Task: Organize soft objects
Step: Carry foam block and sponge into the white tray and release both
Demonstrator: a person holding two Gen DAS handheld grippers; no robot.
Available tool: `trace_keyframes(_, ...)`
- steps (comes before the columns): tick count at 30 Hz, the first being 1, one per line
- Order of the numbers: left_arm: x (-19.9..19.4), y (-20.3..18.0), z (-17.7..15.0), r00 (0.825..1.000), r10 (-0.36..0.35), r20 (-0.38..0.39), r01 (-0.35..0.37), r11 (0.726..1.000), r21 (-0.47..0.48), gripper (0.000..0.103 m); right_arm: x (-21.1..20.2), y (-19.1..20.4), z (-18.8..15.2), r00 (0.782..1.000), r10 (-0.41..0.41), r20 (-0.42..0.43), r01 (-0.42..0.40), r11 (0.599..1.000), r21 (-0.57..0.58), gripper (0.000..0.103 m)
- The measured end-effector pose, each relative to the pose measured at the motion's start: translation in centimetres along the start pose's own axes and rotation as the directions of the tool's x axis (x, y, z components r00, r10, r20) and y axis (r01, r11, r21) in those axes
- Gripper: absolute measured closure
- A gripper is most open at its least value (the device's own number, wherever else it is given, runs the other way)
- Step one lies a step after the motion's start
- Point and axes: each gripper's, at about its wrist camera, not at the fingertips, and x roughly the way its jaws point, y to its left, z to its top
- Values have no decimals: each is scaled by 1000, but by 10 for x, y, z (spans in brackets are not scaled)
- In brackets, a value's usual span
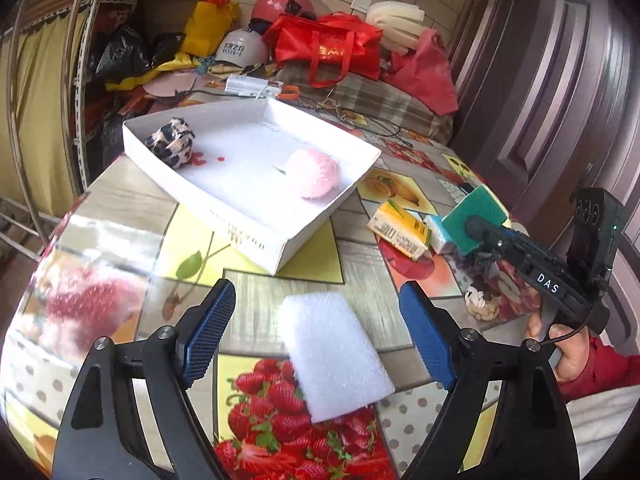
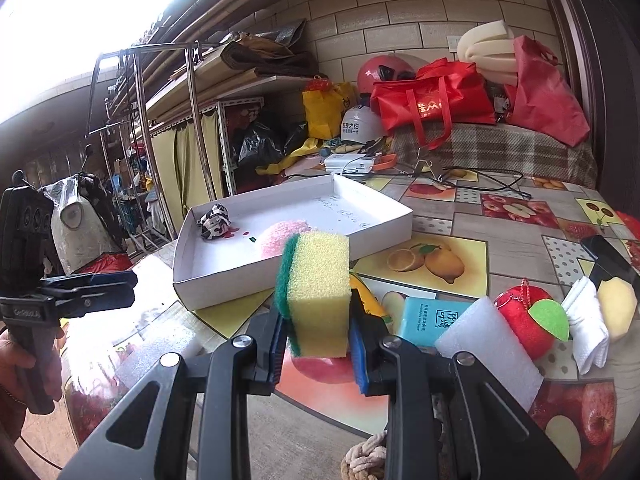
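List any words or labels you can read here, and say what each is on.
"DAS": on the right gripper.
Chinese print on the white helmet: too small to read.
Print on the white box wall: blurred.
Chinese print on the blue tissue pack: too small.
Gold print on the red bag: unclear.

Your pink plush ball point(image 2: 280, 238) is half hidden behind the yellow-and-green sponge point(image 2: 318, 292) in the right wrist view. The knotted rope ball point(image 2: 366, 460) runs off the bottom edge there, tucked under the gripper arms. Faint writing on the white tray point(image 2: 224, 280) floor is too small to read. On the left wrist view, the near-left tablecloth point(image 1: 80, 300) is lost in glare and blur (pattern unreadable), and your hand point(image 1: 568, 356) is mostly covered by the handle.
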Motion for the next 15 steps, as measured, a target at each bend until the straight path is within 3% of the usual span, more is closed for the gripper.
trace_keyframes(4, 14, -13, -15, 996, 27, -84, -30, 999, -33, 17, 0, -1, 0, 1000, 8, -2, -8, 1000, 4, 76)
trace_keyframes(9, 45, -36, -25, 975, 134, -176, -123, 990, 69, 17, 1, -1, 0, 1000, 11, -2, -11, 1000, 6, 76)
trace_keyframes(10, 47, -40, -26, 971, 164, -172, -146, 983, 111, 18, 0, -1, 0, 1000, 12, -2, -12, 1000, 7, 76)
trace_keyframes(11, 48, -41, -26, 969, 181, -168, -158, 977, 145, 35, 0, -1, 0, 1000, 12, -1, -12, 1000, 7, 76)
trace_keyframes(12, 47, -42, -27, 968, 190, -163, -163, 973, 166, 41, -1, -1, 0, 1000, 12, 0, -12, 1000, 7, 76)
trace_keyframes(15, 36, -37, -29, 977, 183, -109, -161, 970, 184, 43, -1, 0, -1, 1000, 13, 4, -13, 1000, 3, 76)
